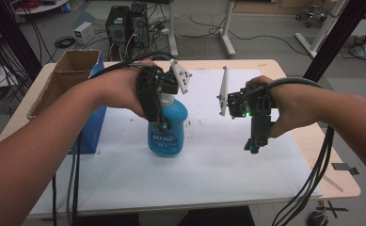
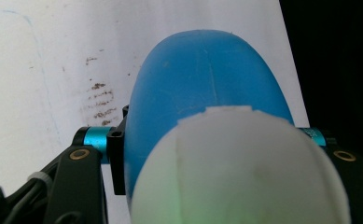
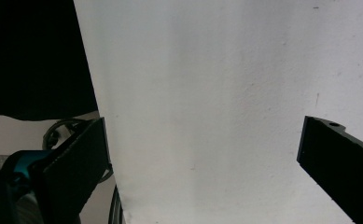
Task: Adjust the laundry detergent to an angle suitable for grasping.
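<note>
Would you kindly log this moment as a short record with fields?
held item: blue plastic bottle with a white cap, upright over the white sheet
left gripper: shut on the bottle from above
right gripper: open, empty, above the sheet, apart from the bottle
beside: open cardboard box, left of the bottle
marks: brown specks on the sheet

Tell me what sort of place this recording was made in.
Probably a lab or workshop. Computer towers stand on the floor amid loose cables, desk legs stand behind, and the table is covered with white paper for the work.
</note>
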Demonstrator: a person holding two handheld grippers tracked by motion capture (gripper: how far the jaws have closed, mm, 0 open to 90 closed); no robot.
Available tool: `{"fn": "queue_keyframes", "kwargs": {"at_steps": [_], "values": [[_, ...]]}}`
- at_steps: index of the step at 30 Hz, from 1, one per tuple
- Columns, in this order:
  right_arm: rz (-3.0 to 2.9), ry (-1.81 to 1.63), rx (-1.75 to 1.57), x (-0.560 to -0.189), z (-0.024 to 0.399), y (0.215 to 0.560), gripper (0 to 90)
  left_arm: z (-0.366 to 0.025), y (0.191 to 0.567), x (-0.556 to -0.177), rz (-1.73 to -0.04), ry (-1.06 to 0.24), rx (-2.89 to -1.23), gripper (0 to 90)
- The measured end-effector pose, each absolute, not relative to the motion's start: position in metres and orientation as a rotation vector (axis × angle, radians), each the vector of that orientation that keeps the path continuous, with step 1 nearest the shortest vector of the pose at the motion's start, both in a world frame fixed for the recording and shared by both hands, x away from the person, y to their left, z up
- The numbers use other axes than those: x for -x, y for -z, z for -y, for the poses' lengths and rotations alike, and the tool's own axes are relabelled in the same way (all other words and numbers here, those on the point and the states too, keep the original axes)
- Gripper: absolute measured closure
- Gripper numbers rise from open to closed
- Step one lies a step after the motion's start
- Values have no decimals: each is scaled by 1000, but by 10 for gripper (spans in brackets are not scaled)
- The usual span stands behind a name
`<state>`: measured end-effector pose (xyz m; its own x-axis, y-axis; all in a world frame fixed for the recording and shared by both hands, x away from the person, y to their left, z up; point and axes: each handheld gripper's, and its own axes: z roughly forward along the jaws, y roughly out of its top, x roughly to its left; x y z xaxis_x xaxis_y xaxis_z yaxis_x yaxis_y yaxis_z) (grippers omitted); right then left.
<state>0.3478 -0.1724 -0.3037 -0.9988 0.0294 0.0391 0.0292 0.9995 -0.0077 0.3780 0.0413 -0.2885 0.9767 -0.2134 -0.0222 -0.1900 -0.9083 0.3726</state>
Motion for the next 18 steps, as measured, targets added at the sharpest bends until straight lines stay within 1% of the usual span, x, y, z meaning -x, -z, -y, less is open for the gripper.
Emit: {"fn": "queue_keyframes", "kwargs": {"at_steps": [5, 7, 13, 18], "values": [[3100, -11, 50, -347, 173, 305, 16, -44, 297, -376, 364, 74, -2726, 387], [3099, -13, 52, -347, 173, 306, 16, -45, 301, -375, 419, 87, -2726, 387], [3095, -17, 52, -347, 174, 308, 16, -47, 306, -373, 452, 142, -2694, 387], [3091, -16, 53, -347, 173, 310, 16, -50, 310, -373, 474, 139, -2672, 386]]}}
